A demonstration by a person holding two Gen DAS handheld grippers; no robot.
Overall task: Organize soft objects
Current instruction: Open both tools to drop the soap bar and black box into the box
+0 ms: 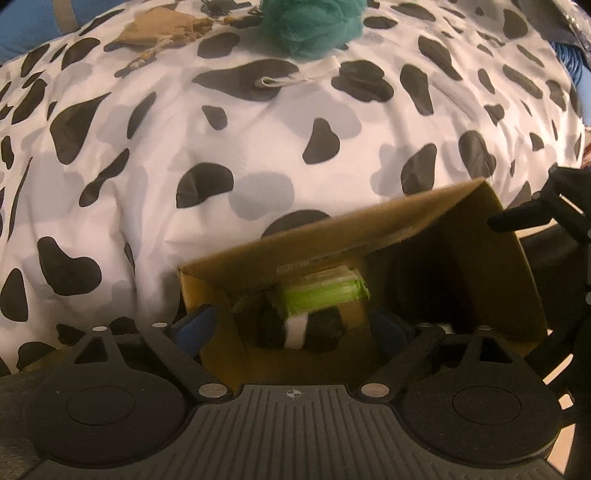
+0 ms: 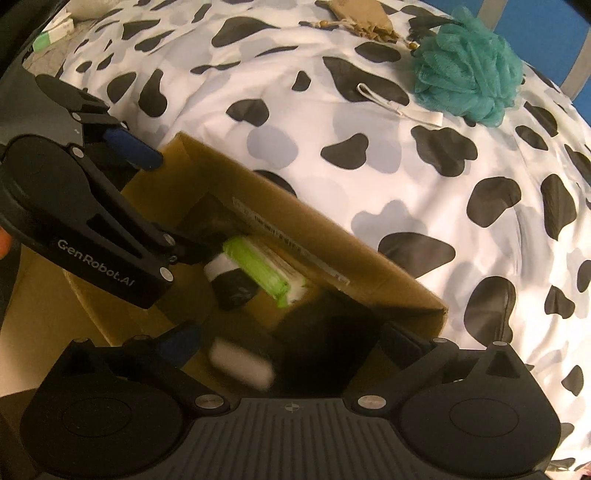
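Both my grippers, left [image 1: 295,328] and right [image 2: 291,345], hover open over the cardboard box [image 2: 295,218], while the teal bath sponge [image 2: 467,70] on the bed [image 2: 461,206] looks light, squashy, easiest pinched through its frills.

One cardboard box [image 2: 295,229] sits on the cow-print bedspread [image 2: 461,229]. Inside the box lie one green-and-white packet [image 2: 266,269], one black-and-white roll [image 2: 229,277] and one whitish pad [image 2: 240,363]. Beyond the box on the bedspread rest one teal mesh pouf [image 2: 467,70] and one tan drawstring pouch [image 2: 360,18].
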